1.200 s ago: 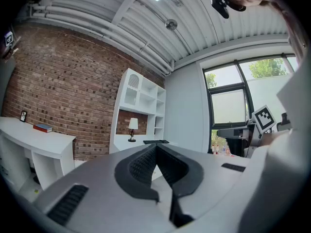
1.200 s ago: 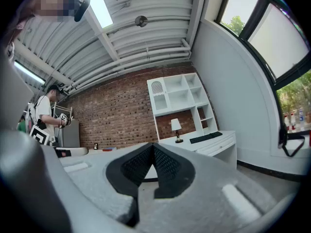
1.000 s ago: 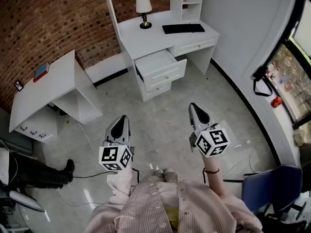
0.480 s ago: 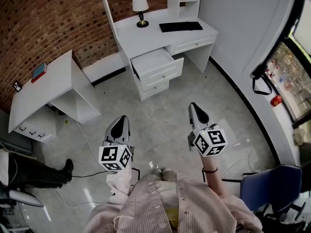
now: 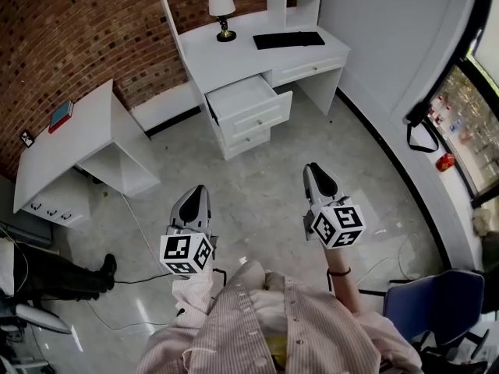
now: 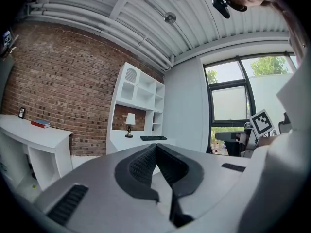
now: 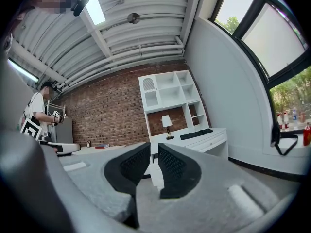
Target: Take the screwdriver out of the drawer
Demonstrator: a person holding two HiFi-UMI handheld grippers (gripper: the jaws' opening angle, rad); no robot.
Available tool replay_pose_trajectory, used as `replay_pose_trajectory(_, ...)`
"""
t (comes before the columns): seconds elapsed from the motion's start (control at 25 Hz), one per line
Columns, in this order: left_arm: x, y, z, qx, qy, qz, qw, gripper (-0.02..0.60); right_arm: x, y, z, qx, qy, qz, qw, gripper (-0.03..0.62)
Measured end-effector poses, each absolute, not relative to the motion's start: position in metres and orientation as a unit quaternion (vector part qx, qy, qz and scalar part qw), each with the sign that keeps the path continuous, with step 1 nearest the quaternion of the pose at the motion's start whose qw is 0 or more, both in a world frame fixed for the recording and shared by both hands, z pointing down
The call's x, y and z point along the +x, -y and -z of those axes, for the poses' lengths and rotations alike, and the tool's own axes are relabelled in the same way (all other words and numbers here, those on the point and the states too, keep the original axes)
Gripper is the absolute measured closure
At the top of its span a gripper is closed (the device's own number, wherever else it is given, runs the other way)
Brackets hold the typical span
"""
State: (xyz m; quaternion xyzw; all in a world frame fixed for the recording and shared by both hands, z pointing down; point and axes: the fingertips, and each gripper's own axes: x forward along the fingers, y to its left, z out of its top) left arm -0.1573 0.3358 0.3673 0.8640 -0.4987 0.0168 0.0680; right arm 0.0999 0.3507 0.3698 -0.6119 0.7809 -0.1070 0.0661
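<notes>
A side counter (image 5: pixel 70 142) carrying a book (image 5: pixel 61 115) stands left against the brick wall (image 5: pixel 78 29). The left tool (image 5: pixel 193 192) has its jaws together, empty. Grey floor (image 5: pixel 257 201) separates both tools from the desk counter (image 5: pixel 234 57). Its drawer (image 5: pixel 253 114) stands pulled out, the screwdriver not discernible inside. The right tool (image 5: pixel 314 170), empty, has just been opening to a narrow gap. Since a second ago the desk counter has shifted up-left in view.

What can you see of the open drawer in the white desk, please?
The drawer is white, seemingly painted wood, with a panelled front. It is the top one under the white desk, pulled well out above a second drawer. Its inside looks pale; no screwdriver can be made out. Nothing touches it.
</notes>
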Motion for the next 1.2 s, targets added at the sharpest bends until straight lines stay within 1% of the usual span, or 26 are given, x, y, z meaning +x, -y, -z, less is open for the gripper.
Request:
replay_pose_trajectory(0.16,-0.155,-0.327,-0.372,0.861,0.502,-0.02,0.073,0.583,0.103,-0.343,-0.376,-0.611,-0.782,0.112,0.058,0.537)
replay_pose_trajectory(0.36,-0.145,-0.311,-0.38,0.862,0.499,-0.028,0.079,0.583,0.111,-0.33,-0.385,-0.611,-0.78,0.122,0.058,0.521)
replay_pose_trajectory(0.6,-0.14,-0.279,-0.39,0.863,0.497,-0.037,0.085,0.583,0.117,-0.294,-0.396,-0.612,-0.778,0.13,0.06,0.493)
replay_pose_trajectory(0.84,-0.143,-0.224,-0.4,0.858,0.505,-0.034,0.093,0.583,0.116,-0.237,-0.408,-0.609,-0.779,0.139,0.055,0.47)
replay_pose_trajectory(1.2,-0.147,-0.119,-0.403,0.858,0.501,-0.036,0.109,0.583,0.116,-0.136,-0.415,-0.62,-0.768,0.156,0.046,0.47)
